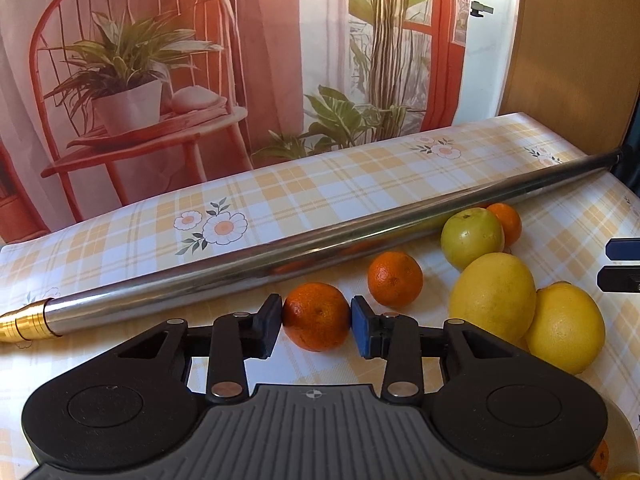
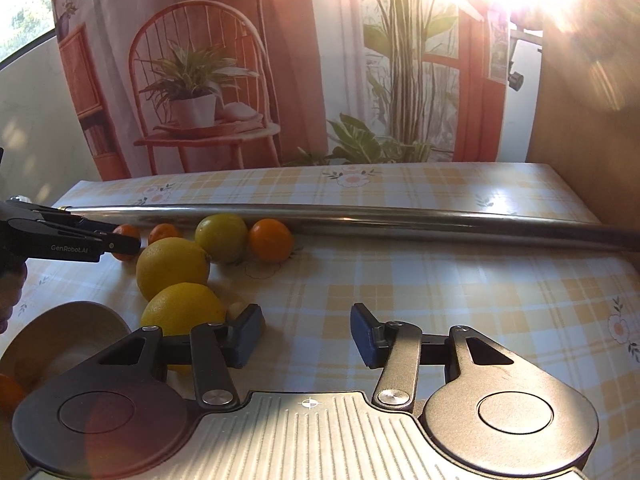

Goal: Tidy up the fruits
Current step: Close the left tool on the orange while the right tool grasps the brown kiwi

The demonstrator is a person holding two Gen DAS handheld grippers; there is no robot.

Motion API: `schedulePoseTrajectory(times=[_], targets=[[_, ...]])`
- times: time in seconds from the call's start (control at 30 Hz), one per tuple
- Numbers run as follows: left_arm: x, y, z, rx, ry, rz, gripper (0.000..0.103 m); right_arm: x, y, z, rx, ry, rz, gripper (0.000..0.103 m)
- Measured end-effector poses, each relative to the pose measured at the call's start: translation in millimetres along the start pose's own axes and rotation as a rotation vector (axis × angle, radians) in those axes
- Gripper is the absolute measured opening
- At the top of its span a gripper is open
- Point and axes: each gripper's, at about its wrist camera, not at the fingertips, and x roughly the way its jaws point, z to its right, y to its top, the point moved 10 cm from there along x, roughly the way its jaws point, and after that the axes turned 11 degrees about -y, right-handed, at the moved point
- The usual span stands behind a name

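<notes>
- Left claw: its two pads are closed against opposite sides of a mandarin, which is gripped between them just above the bench; whether the fruit is touching the cloth cannot be told.
- Right claw: held wide open with nothing between its pads; it hovers over bare cloth, its left finger just beside the nearest lemon.
- Surface: the bench is covered by a yellow-and-white checked cloth printed with flowers. A printed backdrop — a red chair, potted plants, a window — hangs behind it, and a plain brown panel stands at the right. Strong glare is seen at the upper right of the right wrist view.
- Remaining fruit: a second mandarin lies just beyond the gripped one; a green-yellow apple and a third mandarin lie against each other further back; a second lemon touches the nearest lemon.
- Obstacle: a long metal pole with a brass-coloured end is laid across the bench behind the fruit, and the rearmost pieces lie close against it.
- Bowl: seen at the lower left of the right wrist view, with an orange fruit partly visible at its edge.
</notes>
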Motion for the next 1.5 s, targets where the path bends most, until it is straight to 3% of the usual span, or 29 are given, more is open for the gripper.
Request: schedulePoseTrajectory(times=[0.27,0.83,0.97,1.07,1.5], targets=[[-20.5,-2.7,13.6,0.024,-0.027,0.028,0.039,9.5,-4.0,-6.4,-0.01,0.038,-0.036,0.04],[-46.5,-8.4,33.4,0.007,-0.081,0.066,0.039,25.2,7.6,-43.9,-0.186,0.087,-0.044,0.031],[-48.7,-11.6,32.0,-0.006,-0.08,0.063,0.039,31.0,11.4,-43.1,-0.175,0.093,-0.043,0.03],[-50.8,-13.8,31.2,-0.017,-0.077,0.063,0.039,34.7,9.9,-42.0,-0.151,0.108,-0.056,0.023],[-65.3,-20.7,39.1,-0.024,-0.074,0.079,0.039,34.6,7.4,-30.9,0.005,0.135,-0.065,0.023]])
